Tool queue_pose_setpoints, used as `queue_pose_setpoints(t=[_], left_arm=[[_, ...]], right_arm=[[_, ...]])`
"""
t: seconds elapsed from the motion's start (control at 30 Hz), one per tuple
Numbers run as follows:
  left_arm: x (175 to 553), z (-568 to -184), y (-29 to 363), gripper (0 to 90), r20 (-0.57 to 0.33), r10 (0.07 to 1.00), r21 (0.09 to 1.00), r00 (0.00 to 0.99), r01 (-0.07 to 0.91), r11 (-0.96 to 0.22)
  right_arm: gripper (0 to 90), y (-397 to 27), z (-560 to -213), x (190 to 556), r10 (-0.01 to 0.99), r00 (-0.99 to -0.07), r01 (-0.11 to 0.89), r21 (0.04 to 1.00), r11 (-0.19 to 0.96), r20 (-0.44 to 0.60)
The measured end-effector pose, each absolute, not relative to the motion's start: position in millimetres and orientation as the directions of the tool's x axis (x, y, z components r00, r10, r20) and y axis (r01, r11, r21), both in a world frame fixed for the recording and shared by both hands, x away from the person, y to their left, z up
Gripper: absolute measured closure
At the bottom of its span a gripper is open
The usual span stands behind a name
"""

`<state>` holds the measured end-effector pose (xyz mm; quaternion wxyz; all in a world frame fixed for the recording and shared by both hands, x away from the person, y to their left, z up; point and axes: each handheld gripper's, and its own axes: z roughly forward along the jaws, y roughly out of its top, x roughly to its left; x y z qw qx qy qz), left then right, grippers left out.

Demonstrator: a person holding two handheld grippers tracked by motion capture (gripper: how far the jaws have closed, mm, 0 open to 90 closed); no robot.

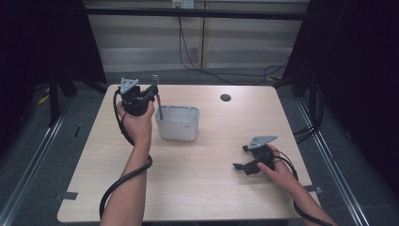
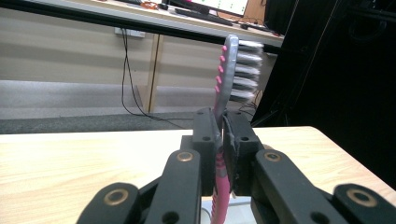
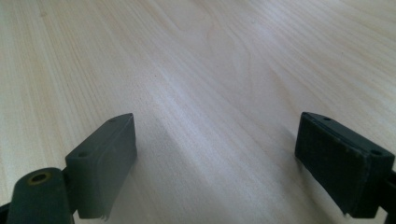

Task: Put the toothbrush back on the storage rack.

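A pink and grey toothbrush [image 2: 227, 79] stands upright between the jaws of my left gripper [image 2: 220, 135], which is shut on its handle; the bristle head points up. From above, the left gripper [image 1: 153, 90] is raised at the left rim of a white rectangular container [image 1: 178, 123], and the toothbrush [image 1: 159, 104] has its pink lower end reaching down toward that rim. My right gripper [image 1: 242, 158] rests low over the table at the right, open, with bare wood between its jaws. Up close, the right gripper [image 3: 217, 158] has its two black pads far apart.
The wooden table [image 1: 202, 188] has a dark round hole [image 1: 225, 97] near its far edge. Cables trail from both grippers along the forearms. Dark curtains and metal frame rails flank the table; a wall with hanging cables lies beyond.
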<state>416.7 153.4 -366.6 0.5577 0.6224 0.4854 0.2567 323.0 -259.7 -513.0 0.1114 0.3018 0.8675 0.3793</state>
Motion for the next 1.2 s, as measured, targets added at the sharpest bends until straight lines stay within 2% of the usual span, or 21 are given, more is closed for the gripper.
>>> queue_pose_setpoints(t=[1.2], left_arm=[[408.2,-392.8,151.7,83.7,-0.238,0.888,0.936,0.393,0.336,0.102]], right_arm=[[12.6,-259.8,-512.9,323.0,0.609,-0.792,0.442,0.724,0.529,0.039]])
